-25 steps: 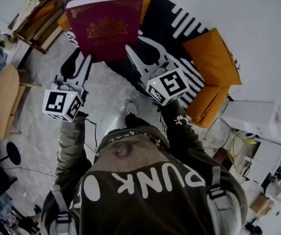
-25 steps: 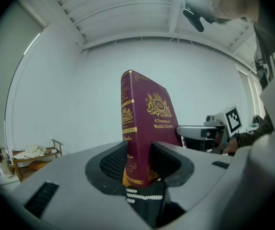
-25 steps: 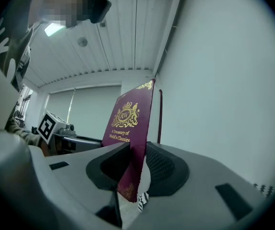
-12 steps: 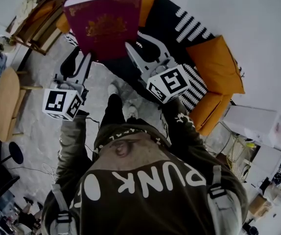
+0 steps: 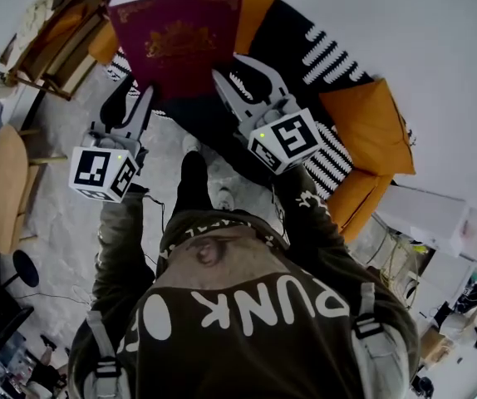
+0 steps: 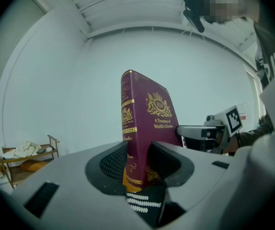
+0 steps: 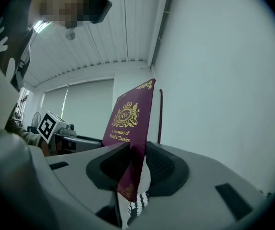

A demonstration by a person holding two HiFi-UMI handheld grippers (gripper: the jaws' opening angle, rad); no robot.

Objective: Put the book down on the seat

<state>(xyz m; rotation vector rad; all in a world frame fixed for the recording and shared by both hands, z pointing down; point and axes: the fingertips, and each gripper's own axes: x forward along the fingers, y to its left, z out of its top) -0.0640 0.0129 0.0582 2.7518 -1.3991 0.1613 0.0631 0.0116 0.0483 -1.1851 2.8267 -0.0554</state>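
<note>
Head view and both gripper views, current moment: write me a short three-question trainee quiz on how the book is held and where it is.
1. True or false: the maroon hardcover book with gold lettering is clamped by both the left gripper and the right gripper.
2. Multiple choice: in the head view, what does the raised book hang in front of? A) the orange sofa with a black-and-white patterned throw; B) a glass desk; C) a kitchen counter.
3. Short answer: which gripper's jaws hold the spine side of the book?

Key: 1 true; 2 A; 3 the left gripper. The right gripper holds the page-edge side.
</note>
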